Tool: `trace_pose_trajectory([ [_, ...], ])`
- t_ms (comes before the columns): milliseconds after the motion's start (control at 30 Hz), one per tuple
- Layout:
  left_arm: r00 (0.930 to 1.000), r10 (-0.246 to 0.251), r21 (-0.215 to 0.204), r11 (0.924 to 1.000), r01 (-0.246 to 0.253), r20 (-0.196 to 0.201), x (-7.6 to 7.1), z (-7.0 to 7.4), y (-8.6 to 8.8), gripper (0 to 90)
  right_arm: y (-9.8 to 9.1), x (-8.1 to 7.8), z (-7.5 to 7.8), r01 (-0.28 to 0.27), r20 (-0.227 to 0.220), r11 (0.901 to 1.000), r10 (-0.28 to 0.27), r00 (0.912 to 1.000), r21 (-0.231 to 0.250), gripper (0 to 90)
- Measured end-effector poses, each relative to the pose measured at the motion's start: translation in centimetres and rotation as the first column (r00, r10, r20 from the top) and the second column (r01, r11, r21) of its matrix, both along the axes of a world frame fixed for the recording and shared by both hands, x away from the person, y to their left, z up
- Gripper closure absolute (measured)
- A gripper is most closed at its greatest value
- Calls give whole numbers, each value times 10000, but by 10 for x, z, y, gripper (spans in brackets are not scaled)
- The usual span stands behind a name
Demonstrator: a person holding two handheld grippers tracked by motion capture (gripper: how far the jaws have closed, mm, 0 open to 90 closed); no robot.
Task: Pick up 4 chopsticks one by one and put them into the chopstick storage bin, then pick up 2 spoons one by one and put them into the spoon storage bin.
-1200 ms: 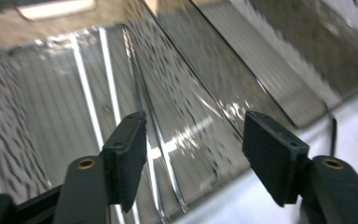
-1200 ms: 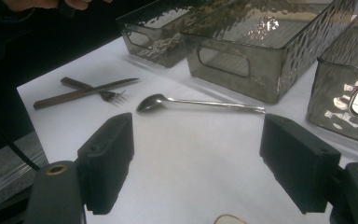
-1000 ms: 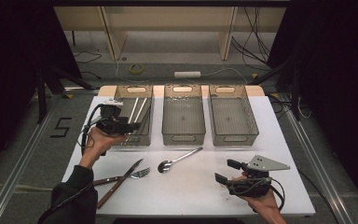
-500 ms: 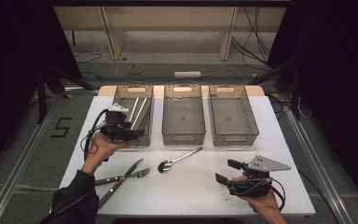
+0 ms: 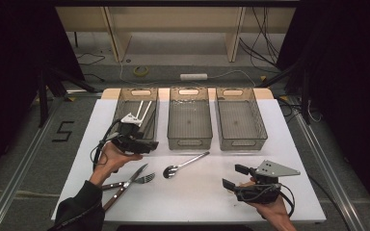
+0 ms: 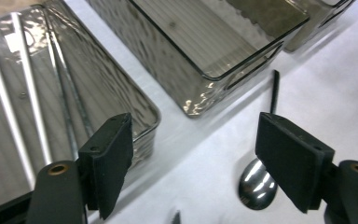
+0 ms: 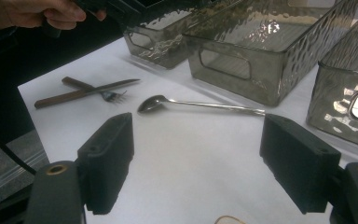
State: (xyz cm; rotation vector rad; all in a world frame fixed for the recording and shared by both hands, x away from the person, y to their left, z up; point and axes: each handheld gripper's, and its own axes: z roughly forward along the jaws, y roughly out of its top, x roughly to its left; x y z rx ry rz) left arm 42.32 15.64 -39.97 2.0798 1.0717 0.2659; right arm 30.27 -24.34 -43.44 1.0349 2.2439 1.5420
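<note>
Spoon (image 5: 183,165): lies on the white desk (image 5: 197,202), just ahead of and below the left gripper (image 5: 147,145), bowl toward it, handle pointing at the middle bin (image 5: 189,120).
Left gripper: jaws spread, nothing between them; they have just been opening wider.
Change: since a second ago it has come off the left bin (image 5: 136,113), where two white sticks (image 5: 143,111) lie, toward the cutlery.
Meaning: likely that drop-off is done, and the spoon, fork (image 5: 139,180) or knife (image 5: 123,187) comes next.
Right gripper (image 5: 232,177): spread, empty, well to the spoon's right.
</note>
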Motion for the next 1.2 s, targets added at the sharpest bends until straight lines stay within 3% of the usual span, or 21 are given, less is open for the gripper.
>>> trace_pose_trajectory([
  [133, 9998, -178, -109, 9998, 177, -42, -2, -1, -7, 258, -1, 2, -1, -11, -53, 10000, 11, 10000, 26, 270],
  [500, 9968, -746, 312, 9967, 755, -284, -7, -12, -25, 242, 0, 1, -1, -31, -37, 10000, 31, 10000, 5, 270],
  [867, 9940, -1002, 445, 9938, 1021, -431, -14, -21, -38, 237, 0, 1, -1, 11, -37, 10000, -11, 10000, -18, 270],
  [1200, 9883, -1384, 834, 9861, 1435, -638, -17, -31, -51, 236, -1, 2, -1, 13, -26, 10000, -13, 10000, -24, 270],
])
